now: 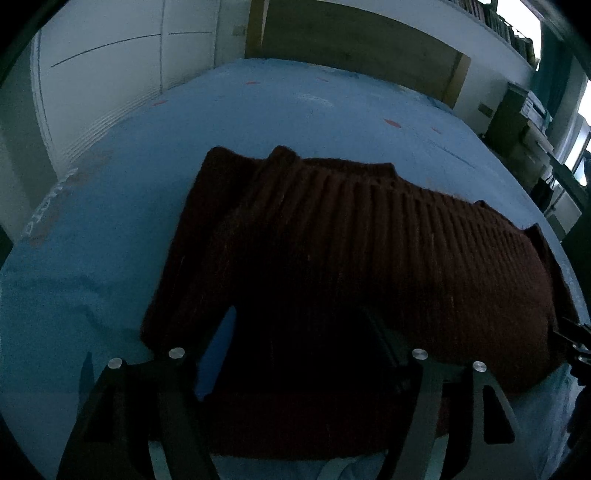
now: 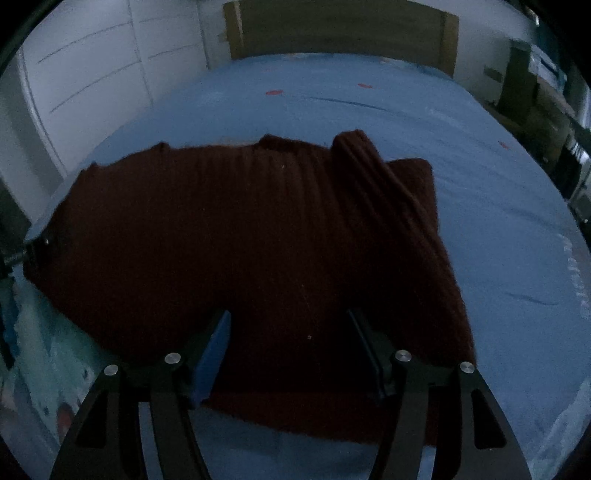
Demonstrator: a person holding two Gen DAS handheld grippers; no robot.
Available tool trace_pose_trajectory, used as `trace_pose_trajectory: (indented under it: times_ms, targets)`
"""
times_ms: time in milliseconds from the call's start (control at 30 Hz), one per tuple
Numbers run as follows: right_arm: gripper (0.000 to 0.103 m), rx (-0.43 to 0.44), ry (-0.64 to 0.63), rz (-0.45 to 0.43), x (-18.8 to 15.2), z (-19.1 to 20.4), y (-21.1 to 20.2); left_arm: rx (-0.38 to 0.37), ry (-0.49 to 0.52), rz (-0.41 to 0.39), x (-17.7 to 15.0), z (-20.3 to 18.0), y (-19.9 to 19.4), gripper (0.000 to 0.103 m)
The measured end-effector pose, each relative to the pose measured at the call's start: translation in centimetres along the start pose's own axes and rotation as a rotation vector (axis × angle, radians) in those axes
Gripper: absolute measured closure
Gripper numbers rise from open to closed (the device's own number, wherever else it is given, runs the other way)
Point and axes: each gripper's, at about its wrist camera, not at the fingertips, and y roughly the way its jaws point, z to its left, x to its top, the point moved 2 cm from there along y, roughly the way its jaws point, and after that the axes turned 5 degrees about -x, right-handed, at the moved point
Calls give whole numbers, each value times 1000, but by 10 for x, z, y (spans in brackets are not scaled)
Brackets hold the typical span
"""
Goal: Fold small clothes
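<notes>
A dark maroon ribbed knit sweater (image 1: 369, 240) lies flat on the blue bed sheet (image 1: 258, 110); it also shows in the right wrist view (image 2: 221, 221). A sleeve is folded over its body in each view. My left gripper (image 1: 301, 321) is open, fingers spread over the sweater's near left part. My right gripper (image 2: 290, 321) is open, fingers spread over the sweater's near right part. Neither holds cloth. The right gripper shows at the sweater's right edge in the left wrist view (image 1: 576, 339), and the left gripper at the left edge in the right wrist view (image 2: 22, 251).
The bed's wooden headboard (image 2: 340, 29) stands at the far end. White wardrobe doors (image 1: 110, 74) are on the left. Shelves and furniture (image 1: 532, 110) stand to the right of the bed. The blue sheet (image 2: 480, 184) surrounds the sweater.
</notes>
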Motion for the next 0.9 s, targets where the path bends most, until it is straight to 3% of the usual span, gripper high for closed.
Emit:
trace_pose_trajectory:
  times_ms: [533,700,900]
  targets:
    - [38,-17,37,25,-19,-4,0,0,-31,-48,-16,2,-10,28]
    - [38,-46,22,53,-9,4,-1,-5,-33,-65,-19,3,-11,25]
    - [37,-75,-36,-10,10,26,-10,-4,-27,-80,-22,0,-10,22]
